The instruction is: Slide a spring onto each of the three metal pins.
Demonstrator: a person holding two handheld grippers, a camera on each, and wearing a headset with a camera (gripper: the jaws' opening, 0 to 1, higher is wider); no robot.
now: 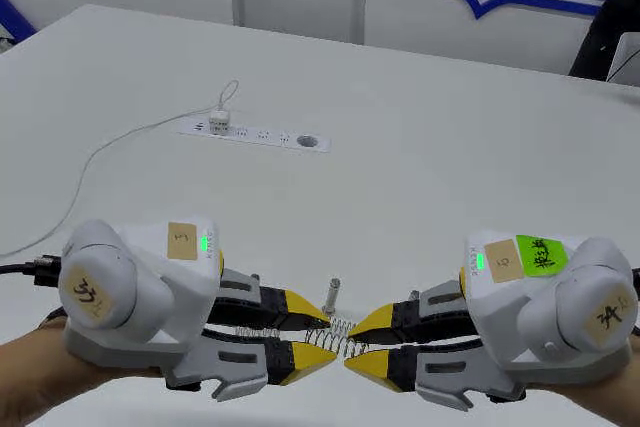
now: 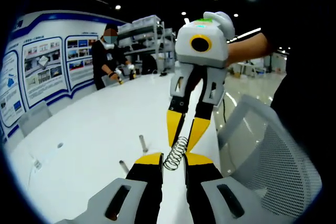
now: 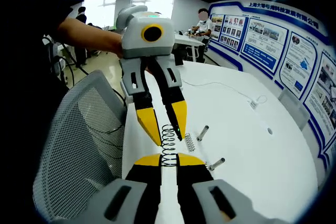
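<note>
Both hand-held grippers meet tip to tip close in front of me, low over the white counter [image 1: 450,177]. My left hand-held gripper [image 1: 322,333] has its jaws drawn in narrow on one end of a spring [image 1: 341,332]. My right hand-held gripper [image 1: 352,343] pinches the other end the same way. The spring runs straight between the two pairs of yellow tips, and I cannot tell whether it touches the counter.

Just past the held spring, the right gripper view shows a short spring [image 3: 189,141] lying on the counter. Two bare metal pins stand there too: a near pin [image 3: 216,163] just beside my right jaws and a far pin [image 3: 202,133] beyond the short spring. Neither pin touches the held spring.

Farther out on the counter lies a power strip [image 1: 255,134] with a white cable [image 1: 110,147] trailing off to my left. A chair [image 1: 298,2] stands at the far edge.
</note>
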